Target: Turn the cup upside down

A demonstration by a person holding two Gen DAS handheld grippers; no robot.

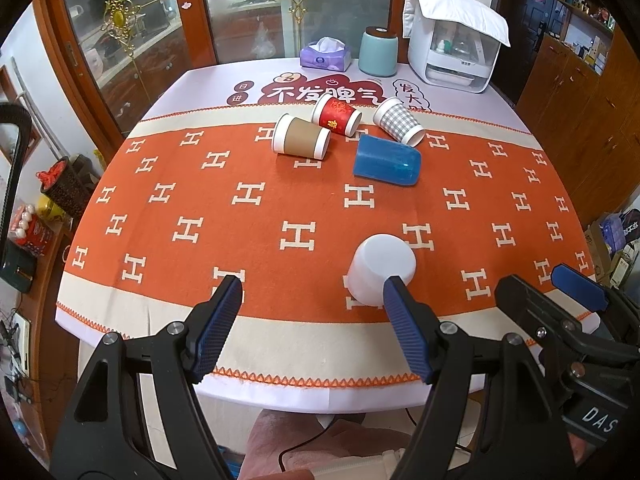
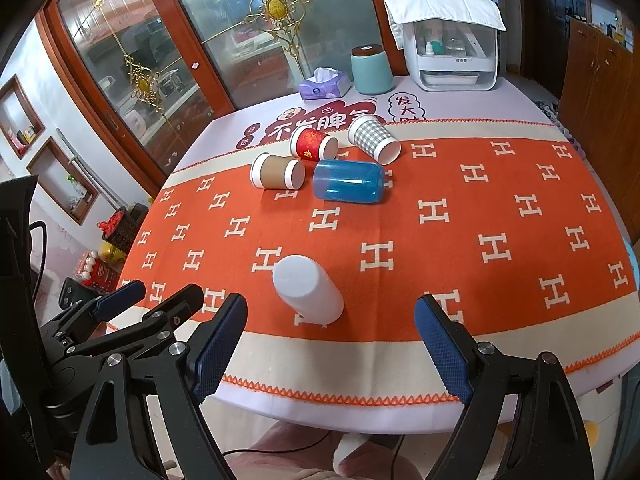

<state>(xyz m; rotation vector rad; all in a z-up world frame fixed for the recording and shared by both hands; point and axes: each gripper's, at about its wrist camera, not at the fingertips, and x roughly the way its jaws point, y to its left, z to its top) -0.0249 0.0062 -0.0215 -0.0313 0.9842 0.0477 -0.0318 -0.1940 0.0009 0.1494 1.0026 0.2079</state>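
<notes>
We see the white cup (image 2: 308,290) standing mouth-down on the orange cloth (image 2: 440,248) near the table's front edge. Our left gripper (image 1: 312,292) and right gripper (image 2: 332,312) both hang over that edge with fingers spread wide, holding nothing. Farther back, the blue cup (image 2: 348,181), brown cup (image 2: 277,171), red cup (image 2: 314,143) and checked cup (image 2: 373,137) lie on their sides.

white cup (image 1: 380,269); blue cup (image 1: 386,161); grey-checked cup (image 1: 396,121); orange cloth (image 1: 248,232), cream h's.
</notes>
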